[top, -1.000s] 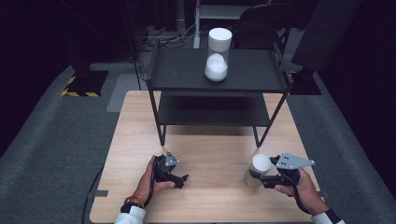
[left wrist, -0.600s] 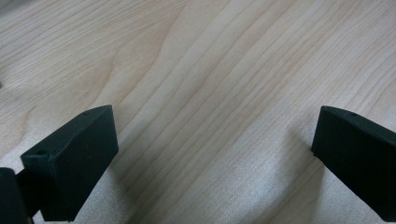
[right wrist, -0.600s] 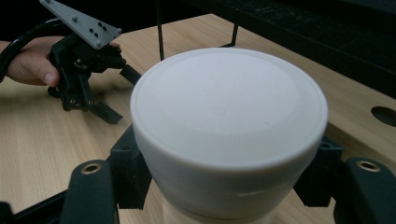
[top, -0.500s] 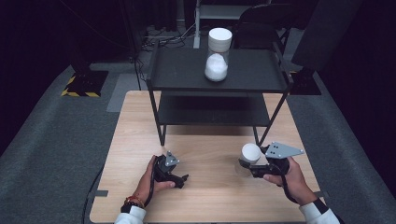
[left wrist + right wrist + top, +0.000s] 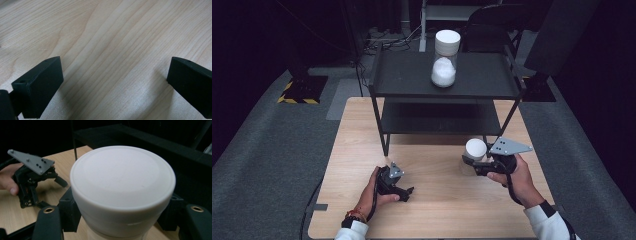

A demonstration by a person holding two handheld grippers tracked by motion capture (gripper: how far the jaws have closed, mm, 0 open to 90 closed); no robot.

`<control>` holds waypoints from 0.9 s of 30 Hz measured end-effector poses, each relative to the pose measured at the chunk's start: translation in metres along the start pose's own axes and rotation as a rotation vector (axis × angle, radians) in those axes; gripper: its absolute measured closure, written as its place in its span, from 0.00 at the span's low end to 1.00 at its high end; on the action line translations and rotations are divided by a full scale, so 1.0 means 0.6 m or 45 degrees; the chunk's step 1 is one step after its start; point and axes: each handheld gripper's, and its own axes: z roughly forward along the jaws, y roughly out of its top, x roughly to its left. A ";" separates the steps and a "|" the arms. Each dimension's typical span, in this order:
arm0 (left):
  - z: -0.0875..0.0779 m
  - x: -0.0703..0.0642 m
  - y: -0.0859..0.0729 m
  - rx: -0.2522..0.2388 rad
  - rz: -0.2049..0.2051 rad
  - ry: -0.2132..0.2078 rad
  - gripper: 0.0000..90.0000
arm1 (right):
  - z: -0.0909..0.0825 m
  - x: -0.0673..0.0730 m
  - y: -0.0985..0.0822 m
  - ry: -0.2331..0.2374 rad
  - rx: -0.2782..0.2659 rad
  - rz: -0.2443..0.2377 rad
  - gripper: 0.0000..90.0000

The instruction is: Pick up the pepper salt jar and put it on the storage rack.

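Note:
My right gripper [image 5: 473, 163] is shut on a clear jar with a white lid [image 5: 475, 148] and holds it upright just above the wooden table [image 5: 437, 215], in front of the black shelf's right legs. In the right gripper view the white lid [image 5: 122, 180] sits between the two black jaws. My left gripper [image 5: 404, 191] rests low on the table at front left. Its fingers [image 5: 40, 85] stand wide apart over bare wood. A second jar [image 5: 445, 59], white-lidded and holding white stuff, stands on the shelf's top.
A black two-level metal shelf [image 5: 412, 75] stands on the far half of the table, with its lower level bare. The left gripper [image 5: 32, 180] with its grey plate lies off to the left in the right gripper view. Dark floor surrounds the table.
My right gripper has risen and moved left and toward the shelf with the jar in it. The left gripper has stayed in place.

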 end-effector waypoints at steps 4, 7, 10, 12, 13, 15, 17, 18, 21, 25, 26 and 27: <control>0.000 0.000 0.000 0.000 0.000 0.000 0.01 | -0.005 -0.003 0.021 -0.011 -0.028 -0.007 0.37; 0.000 0.000 0.000 -0.001 0.001 0.001 0.01 | -0.011 -0.003 0.041 -0.029 -0.043 -0.012 0.37; 0.000 0.000 0.000 -0.001 0.000 0.001 0.01 | -0.016 -0.003 0.059 -0.048 -0.051 -0.017 0.37; 0.000 0.000 0.000 0.000 0.000 0.001 0.01 | -0.019 -0.004 0.069 -0.059 -0.060 -0.013 0.37; 0.000 0.000 0.000 -0.001 0.000 0.001 0.01 | -0.020 -0.004 0.074 -0.063 -0.063 -0.010 0.37; 0.000 0.000 0.000 0.000 0.000 0.000 0.01 | -0.021 -0.004 0.082 -0.071 -0.071 -0.009 0.37; 0.000 0.000 0.000 0.000 0.000 0.000 0.01 | -0.020 -0.004 0.090 -0.077 -0.069 -0.009 0.37; 0.000 0.000 0.000 0.000 0.000 0.000 0.01 | -0.020 -0.004 0.094 -0.079 -0.068 -0.010 0.37; 0.000 0.000 0.000 0.000 0.000 0.000 0.01 | -0.019 -0.007 0.103 -0.080 -0.076 -0.008 0.37; 0.000 0.000 0.000 0.000 -0.001 -0.002 0.01 | -0.020 -0.011 0.115 -0.072 -0.095 -0.007 0.37; 0.000 0.000 0.000 0.000 0.000 -0.002 0.01 | -0.020 -0.012 0.120 -0.072 -0.093 -0.008 0.37; 0.000 0.000 0.000 0.001 0.000 -0.002 0.01 | -0.020 -0.011 0.124 -0.076 -0.093 -0.007 0.37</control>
